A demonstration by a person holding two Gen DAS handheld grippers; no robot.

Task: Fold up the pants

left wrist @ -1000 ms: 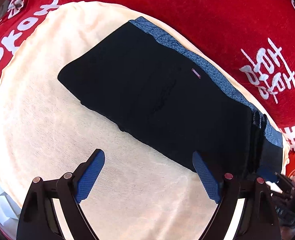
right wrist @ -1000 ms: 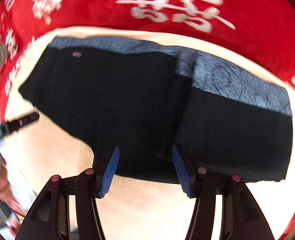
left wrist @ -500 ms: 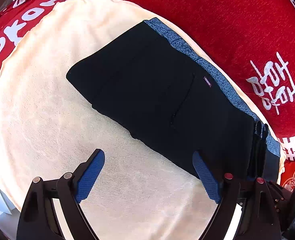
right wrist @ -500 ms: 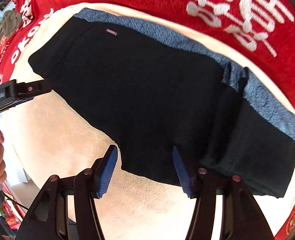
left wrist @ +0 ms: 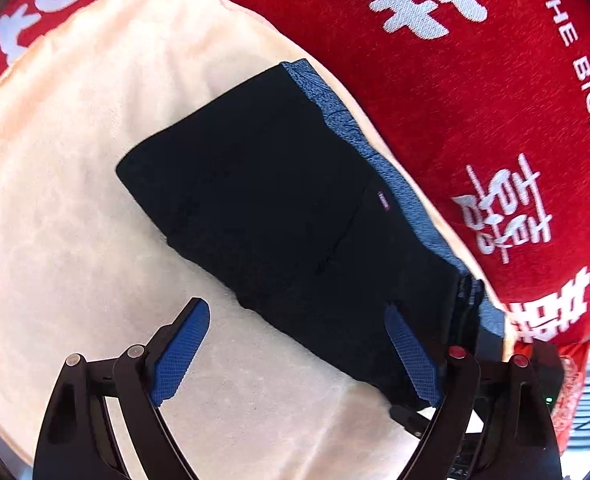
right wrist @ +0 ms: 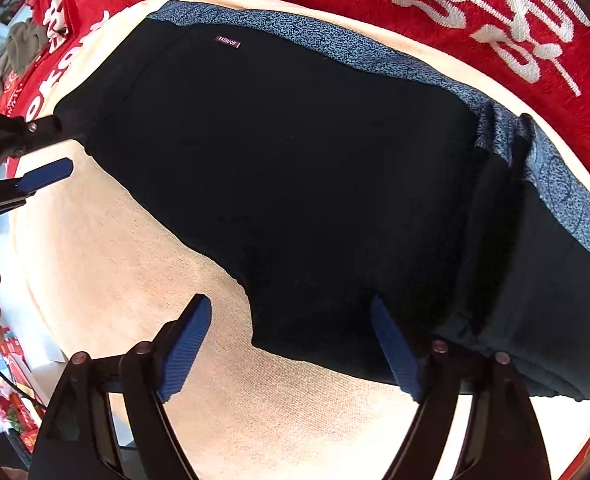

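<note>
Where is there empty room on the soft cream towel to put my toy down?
The biggest bare patch of the cream towel lies left of the folded black pants, reaching down between the open left gripper fingers. Another bare strip runs along the pants' near edge by the open right gripper. The far side is crowded: pants nearly meet the red cloth.

Lighting: bright, even, possibly daylight. Cream towel (left wrist: 75, 208) near-overexposed in both views, weave washed out below the pants (right wrist: 295, 184). Pants render as near-solid black, folds barely readable. Distortion: strong fisheye bowing, dark vignette at corners. Blur: slight softness in red cloth (left wrist: 475, 92) lettering above the pants, left wrist view.
</note>
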